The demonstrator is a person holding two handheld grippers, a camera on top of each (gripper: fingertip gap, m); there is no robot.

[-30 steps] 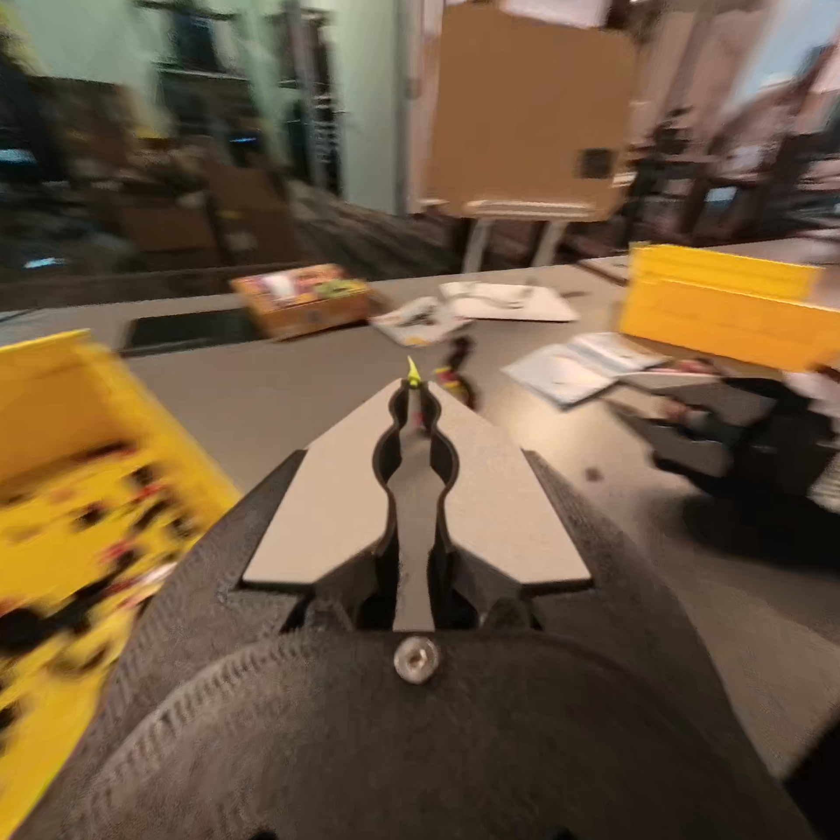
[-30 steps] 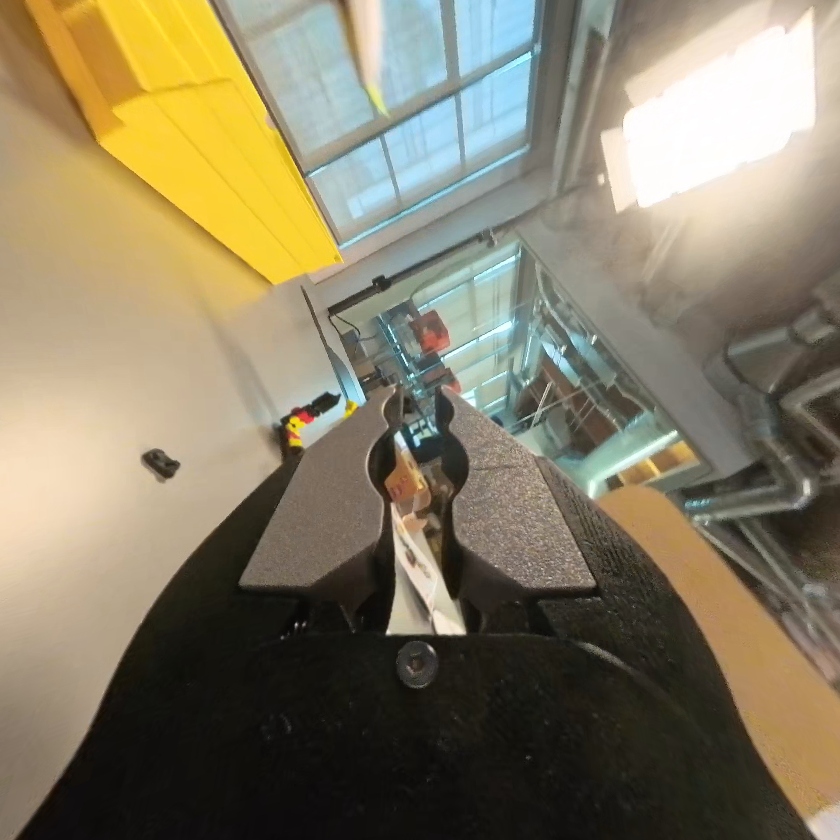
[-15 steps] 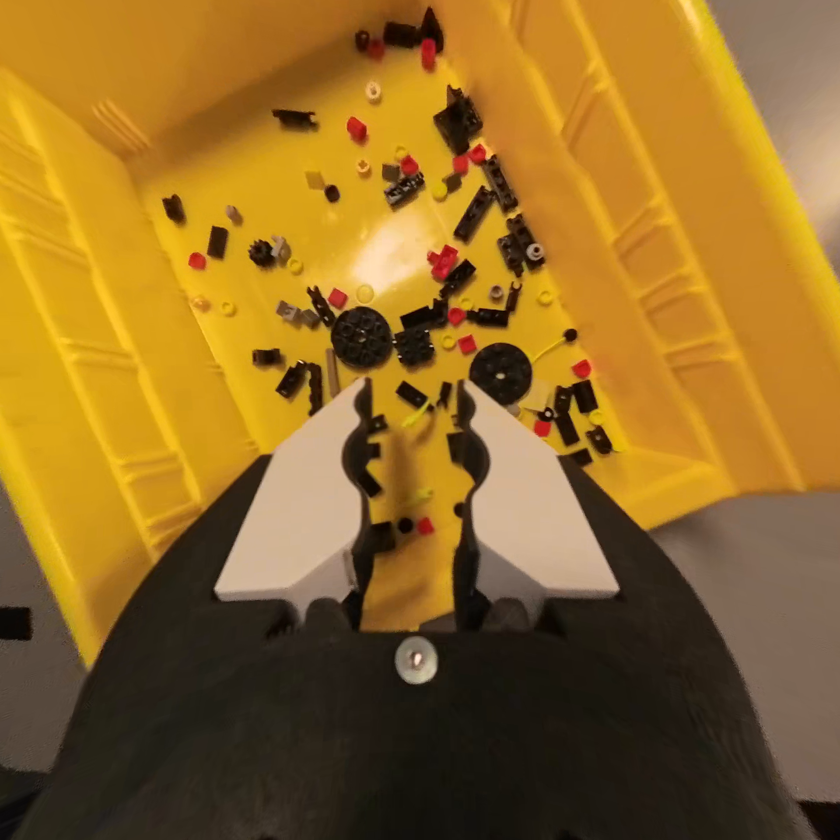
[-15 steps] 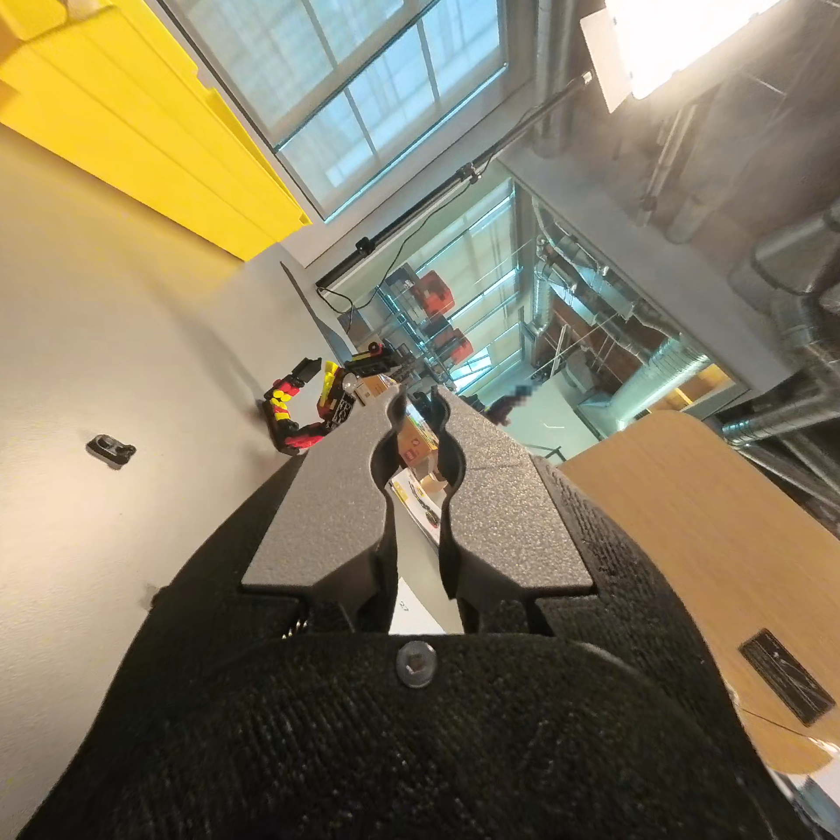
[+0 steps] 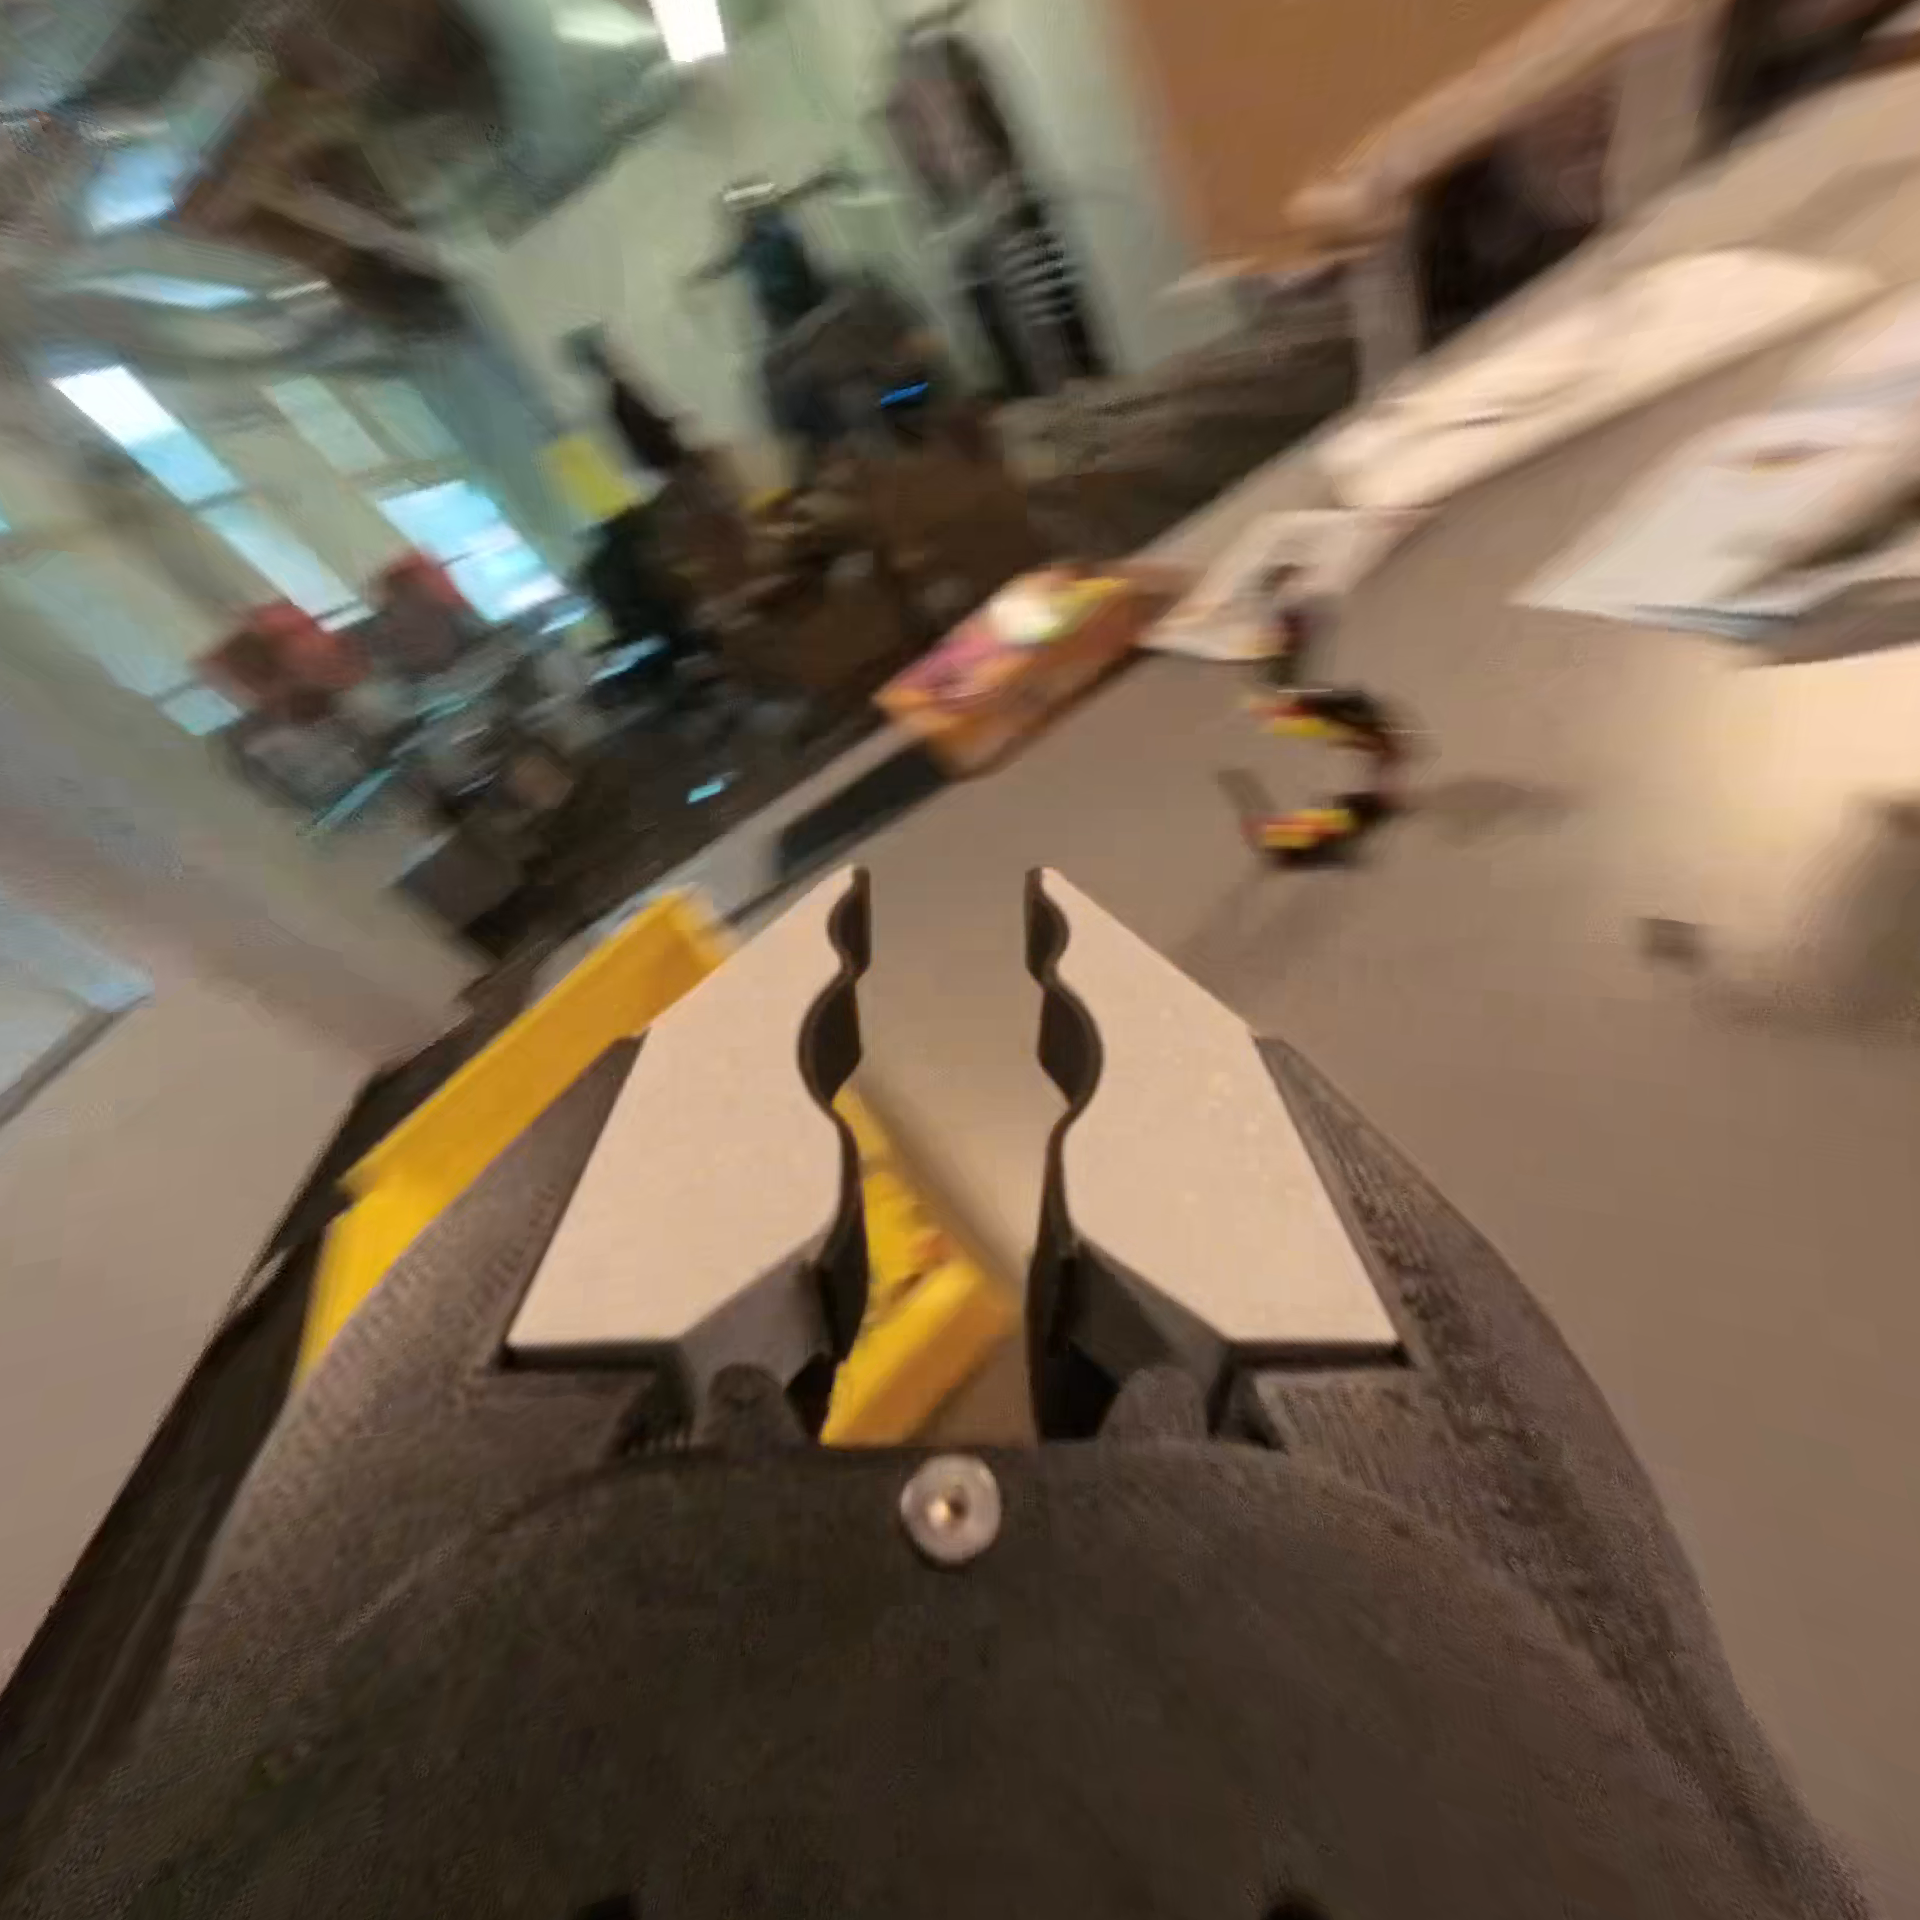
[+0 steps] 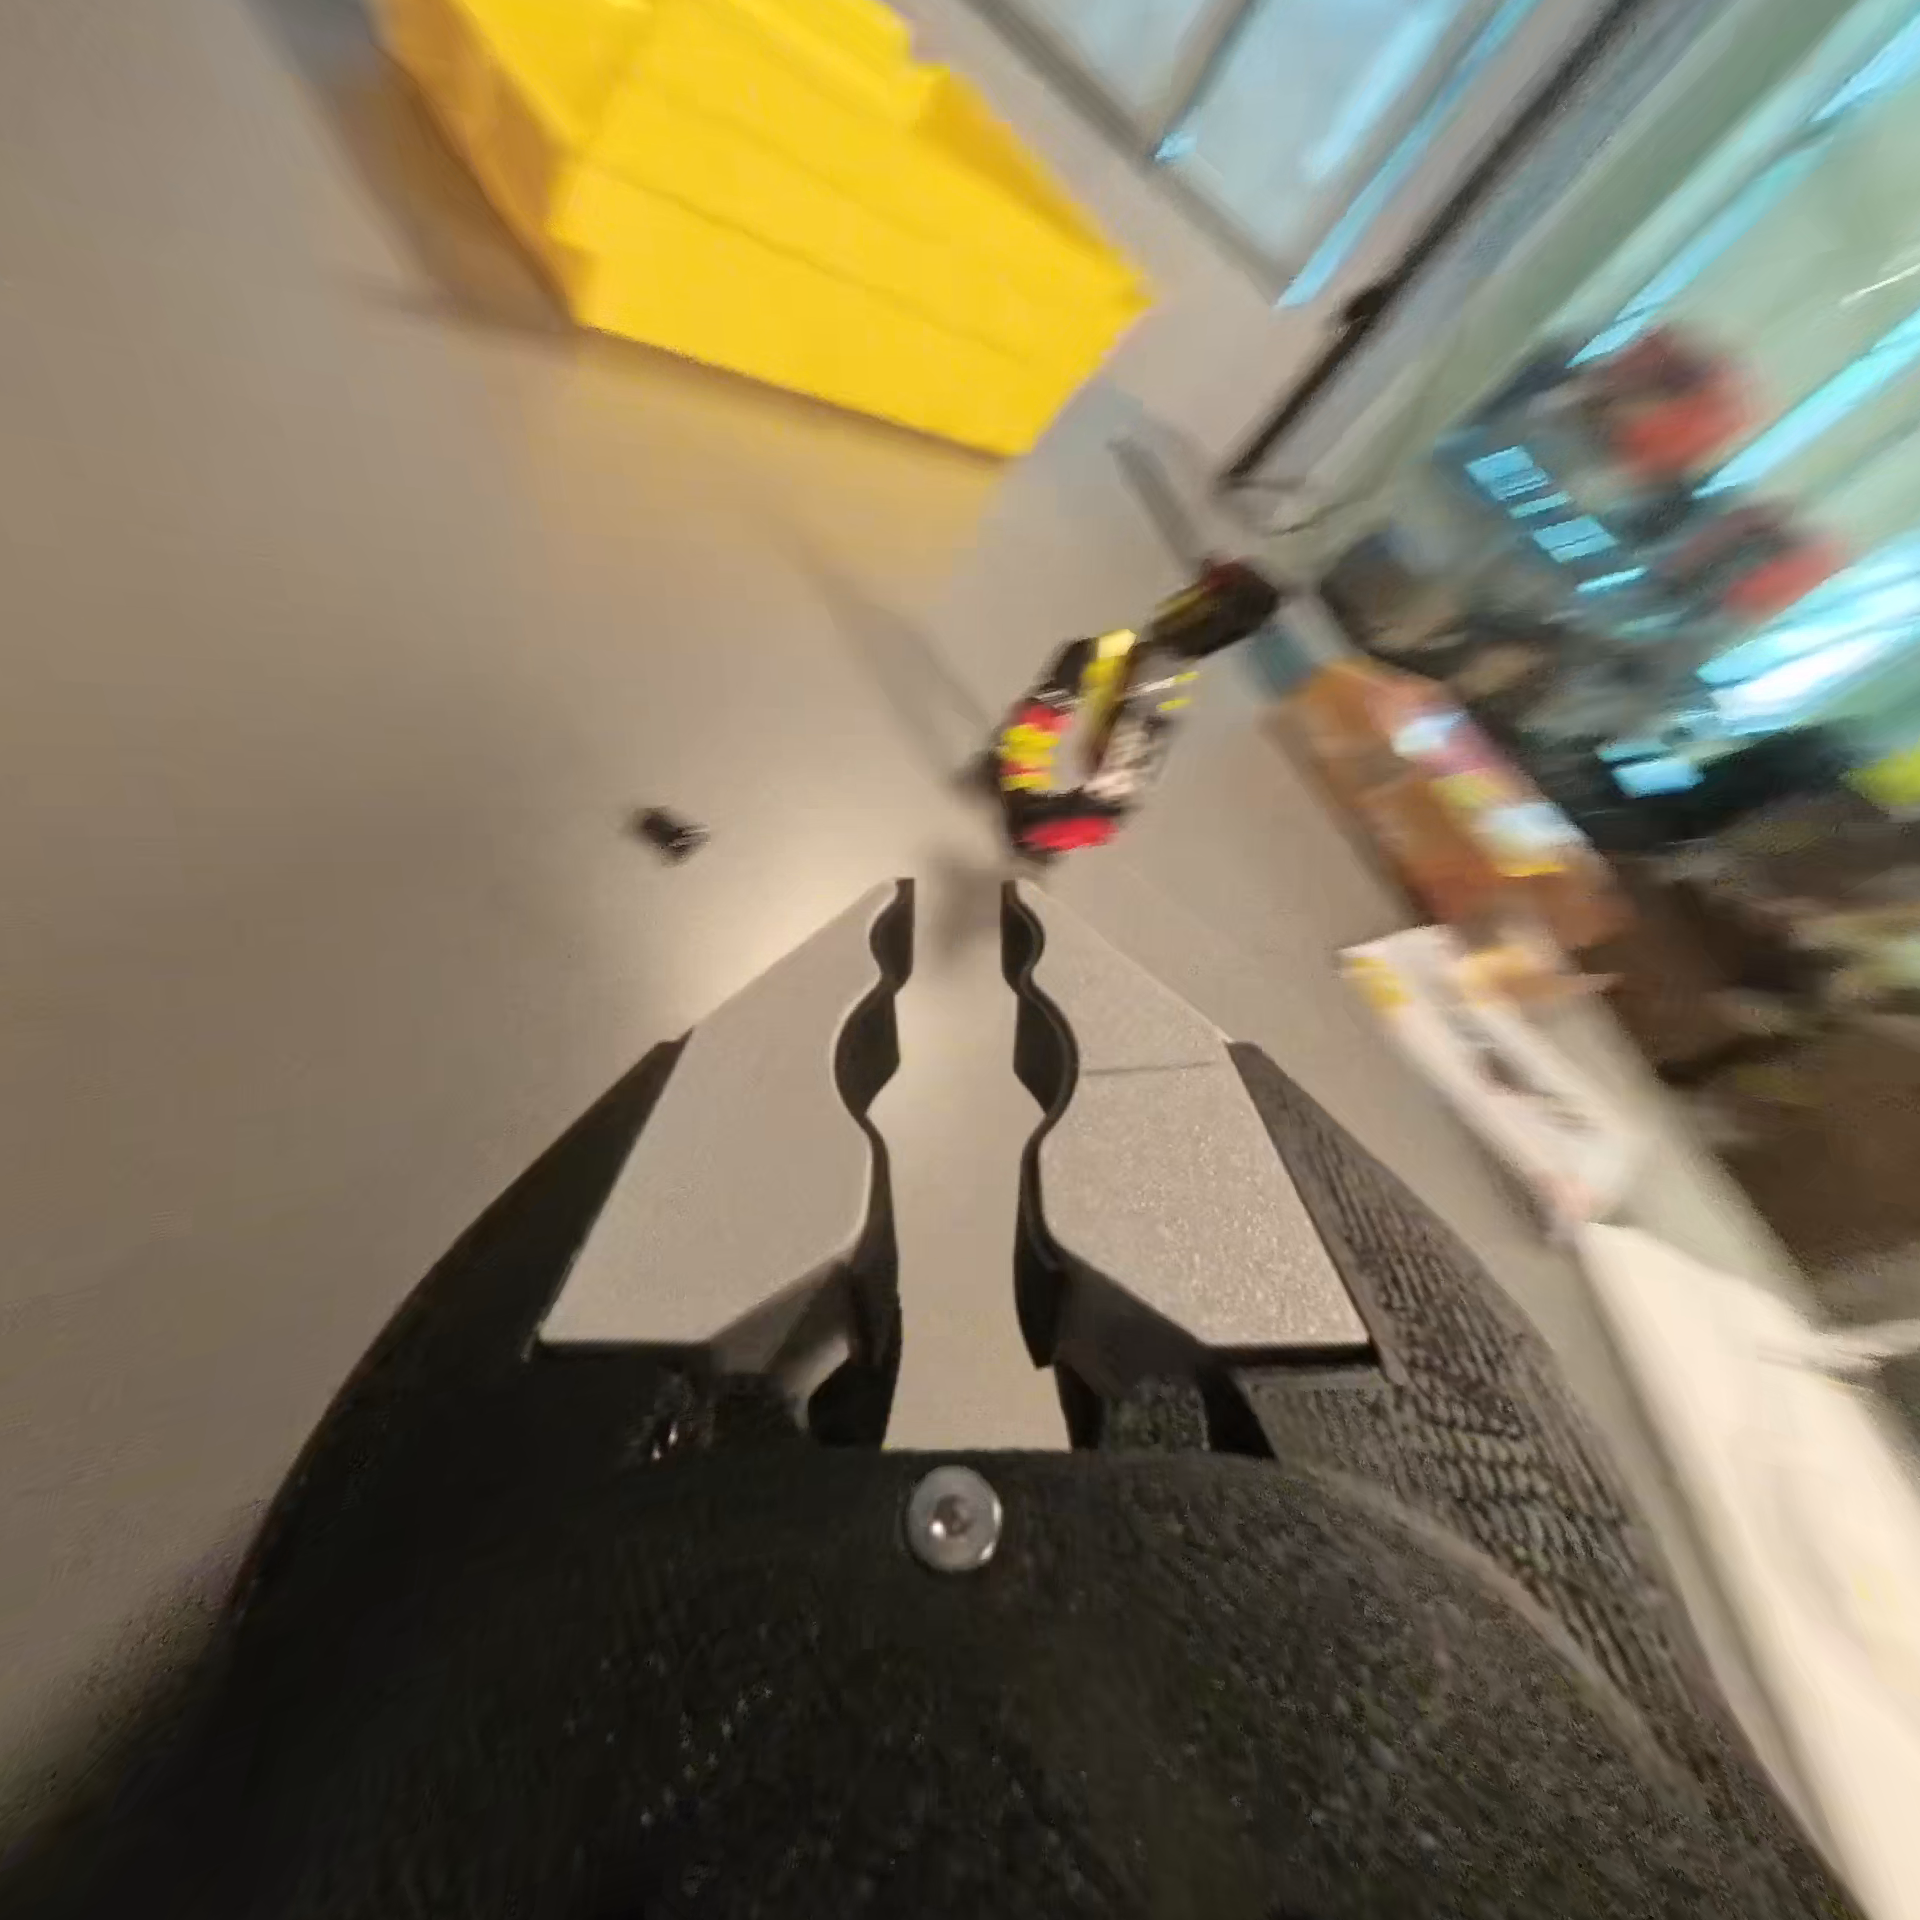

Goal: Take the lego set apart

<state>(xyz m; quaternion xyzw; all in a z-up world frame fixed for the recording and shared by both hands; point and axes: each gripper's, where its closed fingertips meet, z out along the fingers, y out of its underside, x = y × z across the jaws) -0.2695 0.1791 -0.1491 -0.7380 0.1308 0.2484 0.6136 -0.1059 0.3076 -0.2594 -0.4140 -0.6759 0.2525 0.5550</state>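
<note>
1. Lego set [image 6: 1091,727]: a small black, red and yellow assembly lying on the grey surface [image 6: 364,623]. It is blurred in both views, so individual bricks cannot be told apart.
2. Right hand-held gripper [image 6: 956,894]: jaws slightly apart, nothing between them. The lego set lies just ahead of its fingertips and a little to the right, near but not touching.
3. Left hand-held gripper [image 5: 945,883]: jaws open wider, nothing held. From it the lego set [image 5: 1314,769] lies ahead and to the right, well apart.
4. Judgement: the right hand-held gripper is the nearer of the two and is better placed to take hold first.
5. Long axis: in the right wrist view the lego set appears elongated, running from the red end nearest the fingertips away toward a black end farther off. Blur prevents a firmer reading.
6. Loose piece [image 6: 670,831]: one small dark part lies on the surface to the left of the lego set, apart from it.
7. Yellow bin [image 6: 831,270]: stands on the surface beyond and to the left of the lego set; only its outer wall shows there, contents hidden.
8. In the left wrist view the yellow bin [image 5: 499,1101] sits beneath and left of the left hand-held gripper; its inside cannot be read.
9. Cardboard box [image 5: 1003,675]: rests beyond the lego set, to its left in the left wrist view. Contents are not visible.
10. Papers [image 6: 1507,1060]: lie to the right of the lego set.
</note>
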